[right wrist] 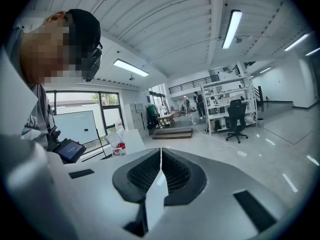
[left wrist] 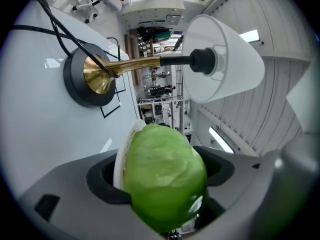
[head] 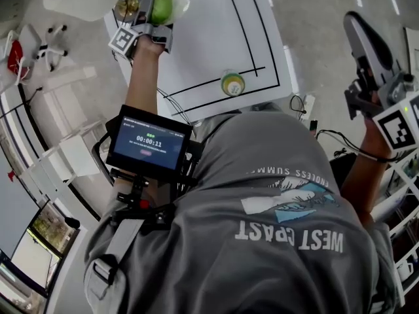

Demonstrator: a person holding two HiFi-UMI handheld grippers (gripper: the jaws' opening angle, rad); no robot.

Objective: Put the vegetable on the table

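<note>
A round green vegetable (head: 162, 7), like a small cabbage, sits between the jaws of my left gripper (head: 152, 5), which is shut on it. It is held out over the far left part of the white table (head: 216, 38). In the left gripper view the vegetable (left wrist: 165, 184) fills the space between the pads of the left gripper (left wrist: 162, 166). A white dish rim (left wrist: 120, 159) shows just beside it; I cannot tell if they touch. My right gripper (head: 355, 26) is raised at the far right, off the table. Its jaws (right wrist: 160, 156) are shut with nothing in them.
A desk lamp with a dark base and brass neck (left wrist: 92, 76) and a white shade (left wrist: 225, 59) stands on the table just past the vegetable. A small jar with a green top (head: 232, 83) stands near the table's front edge. Black lines mark the tabletop. A timer screen (head: 149, 142) hangs at my chest.
</note>
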